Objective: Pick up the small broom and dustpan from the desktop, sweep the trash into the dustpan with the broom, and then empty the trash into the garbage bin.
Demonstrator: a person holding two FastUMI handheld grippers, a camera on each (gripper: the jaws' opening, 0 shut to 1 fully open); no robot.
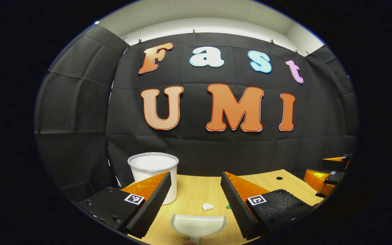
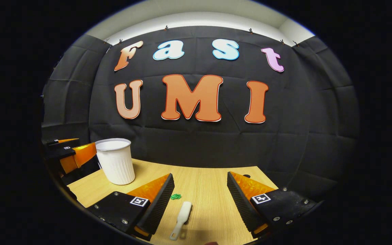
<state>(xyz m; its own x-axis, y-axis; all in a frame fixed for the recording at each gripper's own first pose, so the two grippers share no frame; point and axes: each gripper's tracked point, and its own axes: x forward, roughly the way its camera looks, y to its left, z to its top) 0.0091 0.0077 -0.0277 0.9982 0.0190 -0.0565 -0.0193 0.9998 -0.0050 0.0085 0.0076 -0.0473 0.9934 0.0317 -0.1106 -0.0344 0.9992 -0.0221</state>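
- Two claws of mine, left claw (image 1: 196,200) and right claw (image 2: 199,200), hang wide open above the desk (image 2: 213,183).
- Bin (image 1: 155,173) stands far left.
- Dustpan (image 1: 197,226) lies between my left fingers.
- Broom (image 2: 181,219) lies between my right fingers.
- Paper scrap (image 1: 207,206) and green scrap (image 2: 175,196) lie apart.

- Your left tongs (image 1: 196,197) are spread wide, the two fingers well apart with open space between them.
- Neither left finger (image 1: 155,200) is touching anything; both hang above the desk (image 1: 196,190), level and pointing forward.
- Your right tongs (image 2: 199,200) are spread just as wide, both fingers free and pressing on nothing.
- The right fingers (image 2: 242,200) also point forward over the desk, held level.
- In the left gripper view, your right tongs (image 1: 328,173) appear at the far right edge, off to that side of the left ones.
- In the right gripper view, your left tongs (image 2: 68,153) sit at the far left edge.
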